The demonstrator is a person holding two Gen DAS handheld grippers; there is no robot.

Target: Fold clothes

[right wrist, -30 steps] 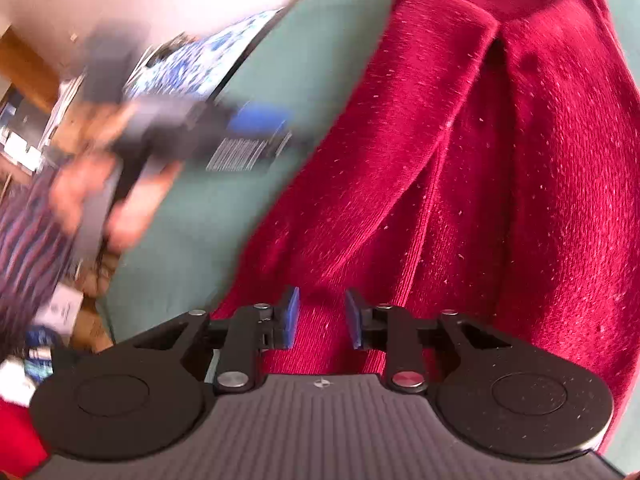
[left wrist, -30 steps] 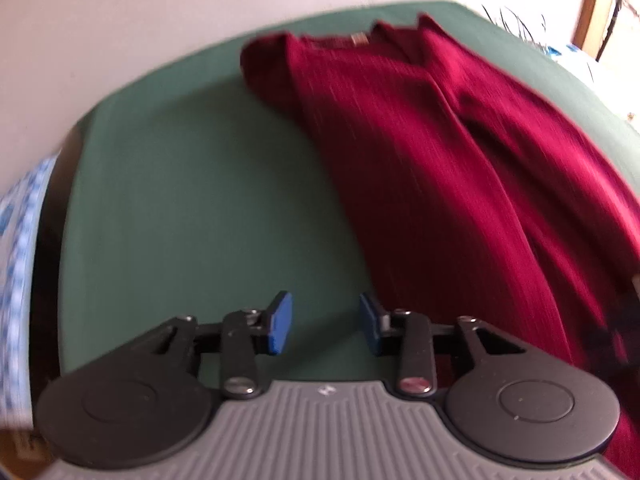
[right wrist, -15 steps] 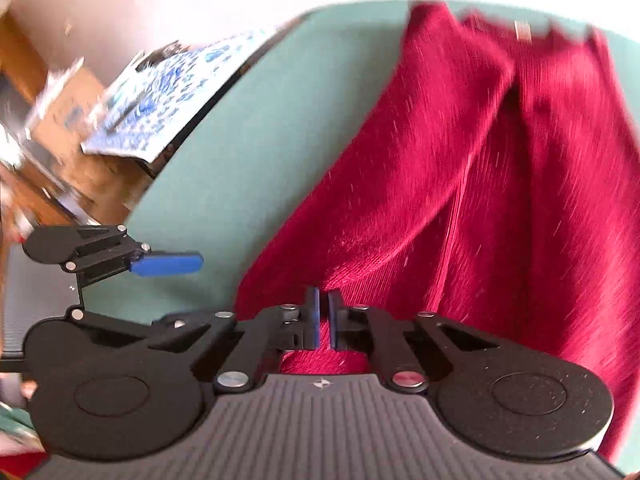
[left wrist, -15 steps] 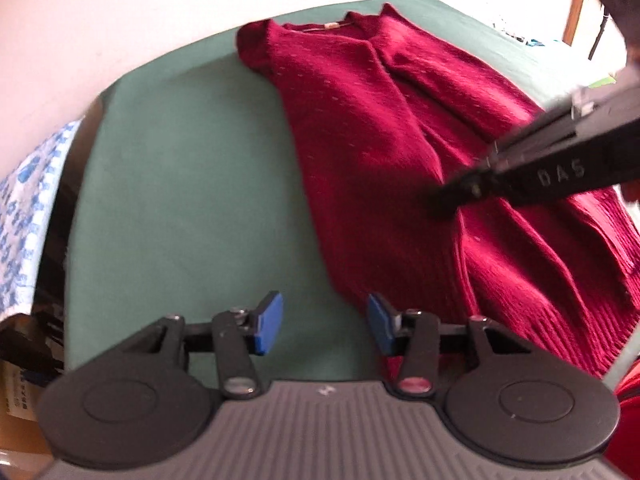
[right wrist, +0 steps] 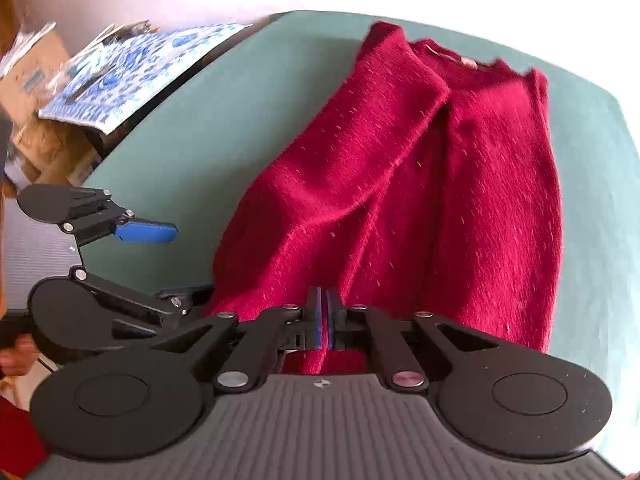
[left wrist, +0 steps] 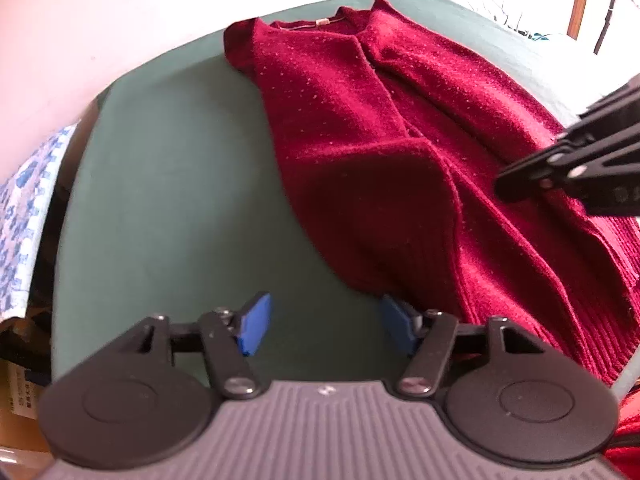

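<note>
Folding of the dark red knitted sweater [left wrist: 400,152] on the green-covered bench [left wrist: 168,200]

The right hand-held gripper [right wrist: 323,322], earlier apart, is now pinched onto the sweater hem; the left hand-held gripper [left wrist: 324,326] is opening wider, empty.

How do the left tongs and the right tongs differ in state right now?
The left tongs stand apart and are opening, with only green cloth between the pads; the right tongs are shut. The left sits beside the red sweater near its hem corner; the right is at the hem's middle, seemingly pinching it. Both have blue pads.
</note>
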